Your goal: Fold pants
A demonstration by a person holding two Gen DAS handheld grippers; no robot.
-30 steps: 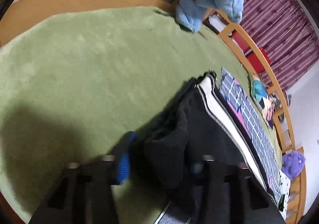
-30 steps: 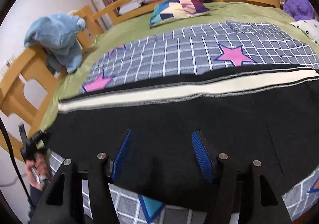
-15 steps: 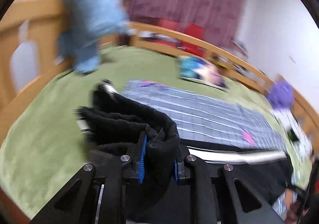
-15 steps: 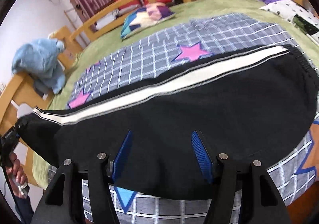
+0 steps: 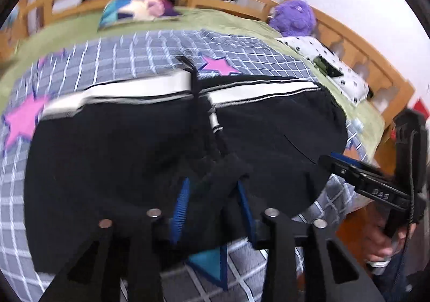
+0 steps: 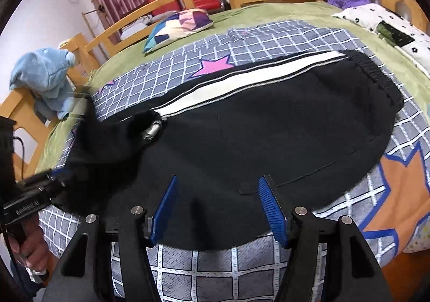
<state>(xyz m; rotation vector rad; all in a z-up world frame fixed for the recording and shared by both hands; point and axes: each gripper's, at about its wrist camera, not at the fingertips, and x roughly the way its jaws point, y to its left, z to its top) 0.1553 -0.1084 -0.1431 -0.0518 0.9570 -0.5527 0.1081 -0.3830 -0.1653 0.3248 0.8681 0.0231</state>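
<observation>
The bed [image 6: 282, 10], with its wooden rail and green cover, fills both views, and a grey checked blanket [image 6: 268, 39] with pink stars lies over its middle. On that blanket, along the near edge of the bed, lie the black pants [image 6: 268, 124], a white stripe running down the side that faces the rail and a ribbed waistband at the right end. The leg end is carried over toward the waistband, so the cloth sits doubled, and the turned-over part is bunched and lumpy, with a bit of pale lining showing. The left gripper [image 5: 212, 208] has just been opening; a fold of black cloth sits between its blue pads, and whether they press on it the blur hides. The right gripper [image 6: 216, 210] hangs over the near edge of the pants with its jaws apart and nothing between them. The likely risk is a crooked fold: if the left gripper lets go while the cloth is bunched, the top layer may settle wrinkled, off the stripe line, or slide back toward the edge of the bed.
</observation>
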